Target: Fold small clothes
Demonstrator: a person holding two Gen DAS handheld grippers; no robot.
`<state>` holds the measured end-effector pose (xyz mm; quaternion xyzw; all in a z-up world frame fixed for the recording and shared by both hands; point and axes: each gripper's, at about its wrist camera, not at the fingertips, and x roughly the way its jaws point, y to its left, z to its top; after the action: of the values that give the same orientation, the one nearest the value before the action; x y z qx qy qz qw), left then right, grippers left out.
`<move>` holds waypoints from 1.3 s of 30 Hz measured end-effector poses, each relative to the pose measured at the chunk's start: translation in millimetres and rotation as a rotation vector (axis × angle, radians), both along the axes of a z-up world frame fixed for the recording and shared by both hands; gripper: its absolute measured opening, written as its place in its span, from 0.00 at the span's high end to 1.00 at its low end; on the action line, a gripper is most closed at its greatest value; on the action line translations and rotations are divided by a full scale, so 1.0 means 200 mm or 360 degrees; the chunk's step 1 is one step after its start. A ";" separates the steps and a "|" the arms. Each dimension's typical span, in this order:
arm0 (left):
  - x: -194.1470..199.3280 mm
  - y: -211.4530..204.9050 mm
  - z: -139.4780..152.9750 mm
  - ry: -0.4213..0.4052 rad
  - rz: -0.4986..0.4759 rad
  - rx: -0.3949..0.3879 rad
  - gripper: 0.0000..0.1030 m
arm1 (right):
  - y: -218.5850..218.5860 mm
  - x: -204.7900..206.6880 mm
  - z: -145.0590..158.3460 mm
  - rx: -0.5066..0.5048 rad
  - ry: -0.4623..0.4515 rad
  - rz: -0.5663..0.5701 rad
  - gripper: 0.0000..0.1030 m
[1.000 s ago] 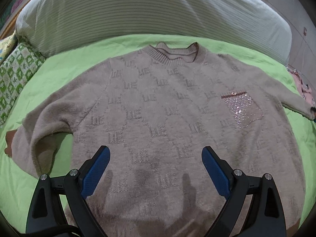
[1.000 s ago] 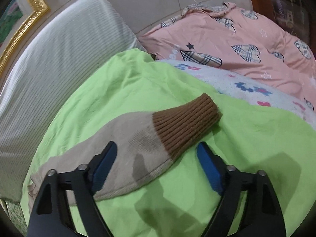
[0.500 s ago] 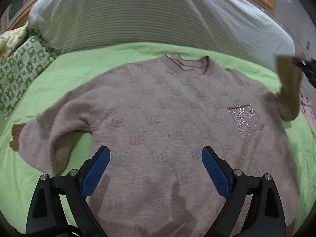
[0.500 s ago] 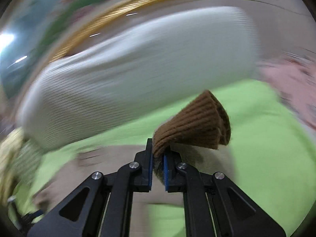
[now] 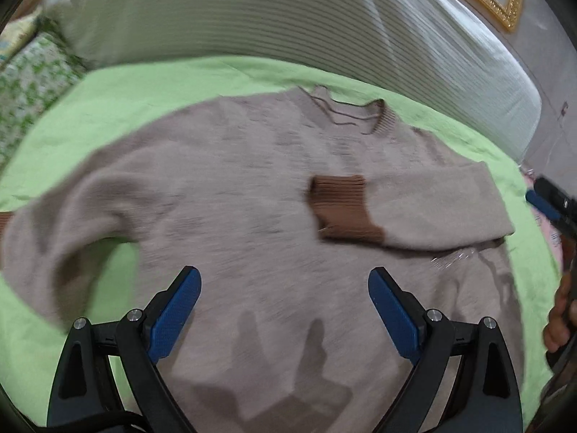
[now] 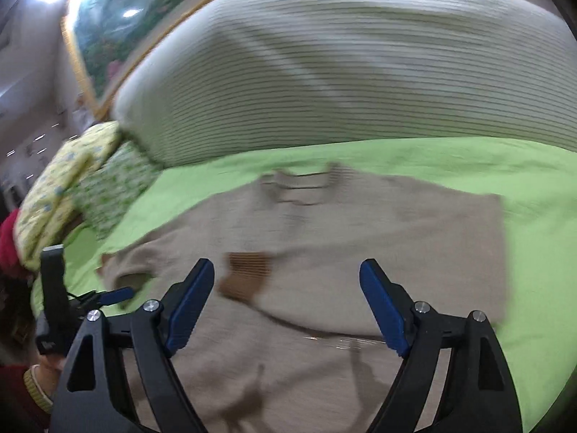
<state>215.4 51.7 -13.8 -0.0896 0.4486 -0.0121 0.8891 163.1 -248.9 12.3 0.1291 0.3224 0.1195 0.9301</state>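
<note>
A beige sweater (image 5: 230,195) lies flat on the green bed sheet (image 5: 144,86) and fills the middle of the left wrist view. One sleeve (image 5: 432,205) is folded across the chest from the right side of the frame, and its brown ribbed cuff (image 5: 342,209) rests on the sweater body, a little right of centre and below the neckline (image 5: 349,115). The other sleeve (image 5: 54,238) is bent at the left edge of the frame. The left claw (image 5: 285,314) stands wide at the bottom of its frame, above the lower part of the sweater, with nothing between its blue pads. The right claw (image 6: 286,310) has just been opening and now also stands wide; the cuff lies on the sweater beyond its left pad, free of it. A large striped pillow (image 6: 360,72) fills the upper part of both views. In the right wrist view, a flowered yellow cushion (image 6: 61,195) lies at the left side.
</note>
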 end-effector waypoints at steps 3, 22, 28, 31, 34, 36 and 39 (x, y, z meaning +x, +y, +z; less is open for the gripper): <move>0.16 -0.07 -0.06 0.0075 -0.0033 -0.0062 0.08 | -0.21 -0.03 -0.03 0.0010 0.0034 -0.0149 0.19; 0.35 -0.09 0.25 -0.0314 -0.0158 -0.0088 0.96 | -0.61 0.02 -0.16 0.0077 0.0084 -0.0543 0.19; 0.38 0.16 0.17 -0.0206 -0.0050 -0.0020 0.95 | -0.54 0.10 -0.13 0.0038 0.0070 -0.0519 0.19; 0.41 0.16 0.00 -0.0096 -0.0025 0.0053 0.95 | -0.46 0.19 -0.19 -0.0002 0.0139 -0.0461 0.19; 0.42 0.23 -0.11 -0.0052 0.0057 0.0083 0.95 | -0.37 0.31 -0.28 -0.0146 0.0240 -0.0406 0.19; 0.44 0.30 -0.13 -0.0045 0.0113 0.0067 0.95 | -0.37 0.36 -0.33 -0.0170 0.0281 -0.0379 0.19; 0.47 0.36 -0.16 -0.0041 0.0170 0.0110 0.95 | -0.43 0.36 -0.35 -0.0029 0.0331 -0.0387 0.19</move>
<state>310.3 124.6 -45.9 -0.0827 0.4319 0.0496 0.8968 234.9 -334.1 -57.1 0.1703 0.4001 -0.0110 0.9004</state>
